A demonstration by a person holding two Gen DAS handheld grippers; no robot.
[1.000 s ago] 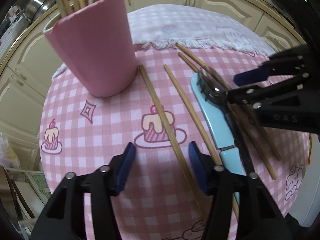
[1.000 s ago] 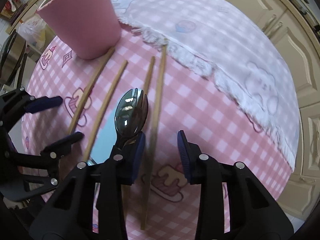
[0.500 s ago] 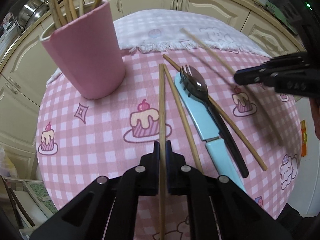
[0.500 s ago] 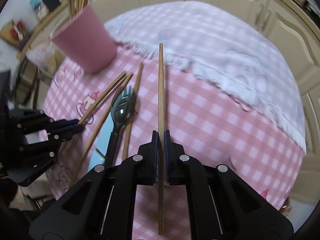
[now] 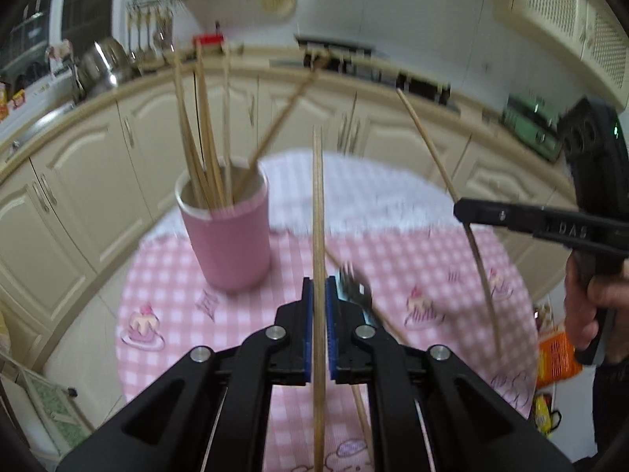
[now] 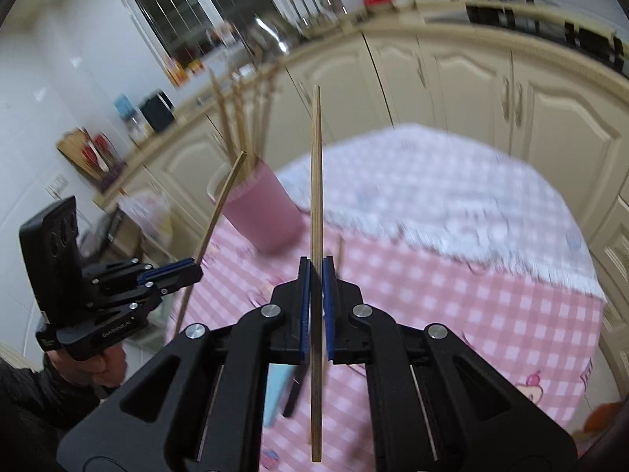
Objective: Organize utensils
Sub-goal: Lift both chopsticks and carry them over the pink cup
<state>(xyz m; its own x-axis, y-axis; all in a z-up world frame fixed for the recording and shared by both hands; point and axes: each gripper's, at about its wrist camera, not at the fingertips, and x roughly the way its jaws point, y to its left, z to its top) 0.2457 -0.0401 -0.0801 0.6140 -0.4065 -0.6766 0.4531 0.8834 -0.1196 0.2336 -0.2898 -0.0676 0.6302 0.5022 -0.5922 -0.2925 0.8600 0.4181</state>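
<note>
My left gripper (image 5: 319, 295) is shut on a wooden chopstick (image 5: 317, 212) and holds it upright above the table. My right gripper (image 6: 315, 275) is shut on another chopstick (image 6: 315, 181), also raised; it shows in the left wrist view (image 5: 464, 209) with its chopstick (image 5: 430, 149). The left gripper shows in the right wrist view (image 6: 188, 271) with its chopstick (image 6: 224, 196). A pink cup (image 5: 228, 240) holding several chopsticks stands on the pink checked cloth (image 5: 409, 259); the cup also shows in the right wrist view (image 6: 261, 208). A dark spork (image 5: 354, 287) and more chopsticks lie on the cloth.
A light blue utensil (image 6: 277, 393) and a dark handle (image 6: 295, 389) lie below my right gripper. Cream cabinets (image 5: 78, 196) ring the round table. A white fringed cloth (image 6: 432, 185) covers the far side. An orange packet (image 5: 554, 358) lies beyond the right edge.
Both grippers have lifted their chopsticks off the table and tilted up, so the views now face the cabinets. The pink cup now sits lower and farther away in both views.
</note>
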